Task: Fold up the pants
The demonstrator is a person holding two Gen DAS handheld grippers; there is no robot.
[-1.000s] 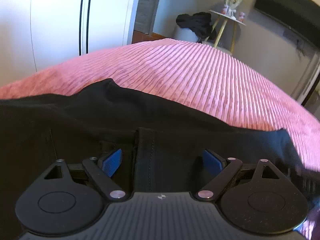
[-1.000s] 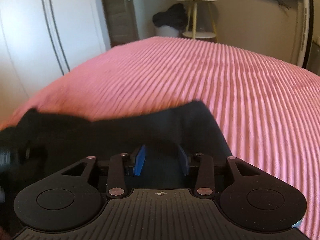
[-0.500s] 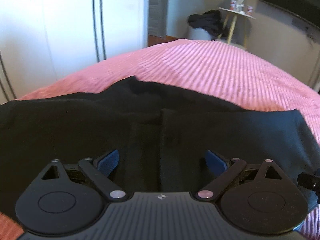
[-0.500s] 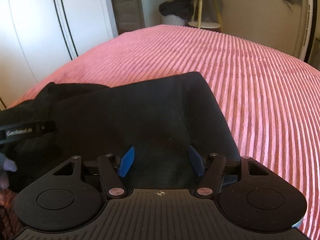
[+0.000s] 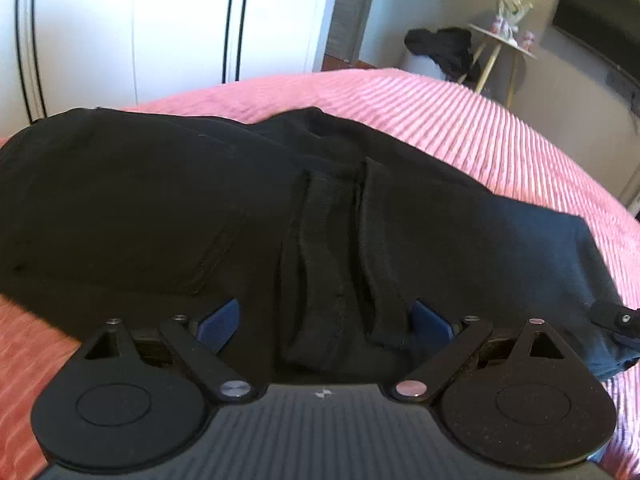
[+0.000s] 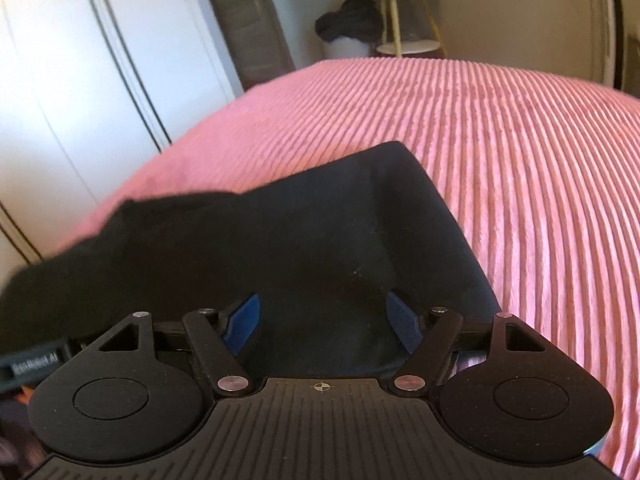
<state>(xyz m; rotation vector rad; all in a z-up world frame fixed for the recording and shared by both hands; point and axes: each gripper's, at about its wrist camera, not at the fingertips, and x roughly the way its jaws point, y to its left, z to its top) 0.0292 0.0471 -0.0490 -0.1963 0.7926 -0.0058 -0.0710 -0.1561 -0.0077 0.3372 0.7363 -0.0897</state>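
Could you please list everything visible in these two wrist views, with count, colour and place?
pants: one, black, spread on the bed, right in front of both tongs
bedspread: one, pink, ribbed, under the pants
wardrobe doors: white with dark lines, beyond the bed on the left
door: one, grey-brown, behind the bed
side table: one, pale with light legs, far corner, small items on top
dark clothing: one heap, black, beside the side table
left tongs: blue pads wide apart, pants fabric between them
right tongs: blue pads apart, above the pants

Right tongs [image 6: 322,322] have spread wide apart over the black pants [image 6: 280,240]
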